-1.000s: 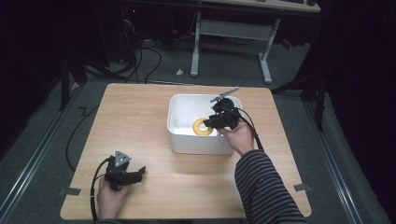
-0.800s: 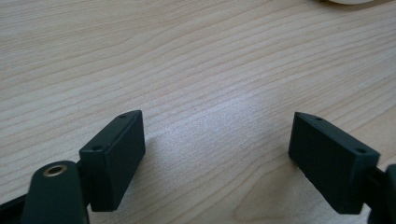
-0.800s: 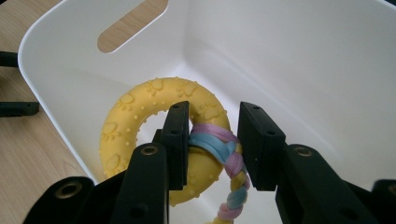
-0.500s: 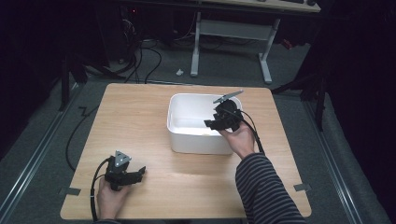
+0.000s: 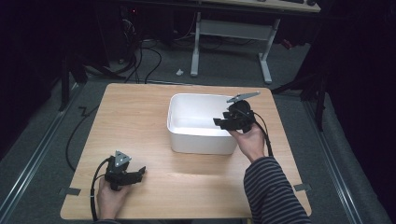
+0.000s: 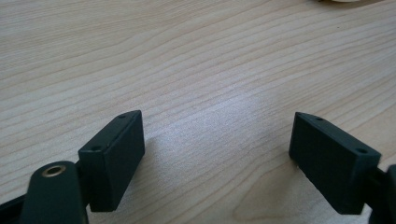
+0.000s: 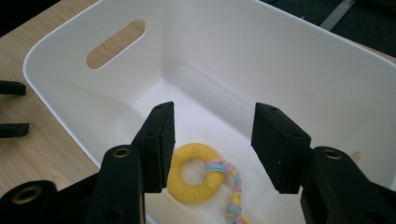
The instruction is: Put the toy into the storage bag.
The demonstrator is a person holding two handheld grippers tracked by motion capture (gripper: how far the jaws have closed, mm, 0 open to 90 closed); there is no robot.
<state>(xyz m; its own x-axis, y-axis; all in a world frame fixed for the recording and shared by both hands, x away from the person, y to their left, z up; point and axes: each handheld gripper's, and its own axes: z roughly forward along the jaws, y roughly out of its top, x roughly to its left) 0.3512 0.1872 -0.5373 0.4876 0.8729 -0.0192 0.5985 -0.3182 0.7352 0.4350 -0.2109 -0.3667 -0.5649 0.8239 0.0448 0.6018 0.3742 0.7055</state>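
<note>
the white bin (image 5: 201, 126) stood on the wooden table (image 5: 140, 116), and everything else sat in relation to it. inside the bin, on its floor near the wall closest to the right gripper (image 7: 212, 135), lay a yellow ring toy (image 7: 194, 172) with a pastel braided rope (image 7: 231, 186) tied to it. in the right gripper view the jaws had just been opening and stood apart above the toy, with nothing between them and neither pad touching it. in the high view the right gripper (image 5: 224, 122) hung over the bin's right edge, held by the right hand (image 5: 247, 140) in a striped sleeve (image 5: 273, 191); the toy itself could not be made out there, probably hidden by the gripper. the left gripper (image 5: 137, 173) rested on the table well apart from the bin, toward its near left side, in the left hand (image 5: 109, 196). its jaws were spread wide over bare wood, holding nothing, as the left gripper view (image 6: 217, 158) showed
</note>
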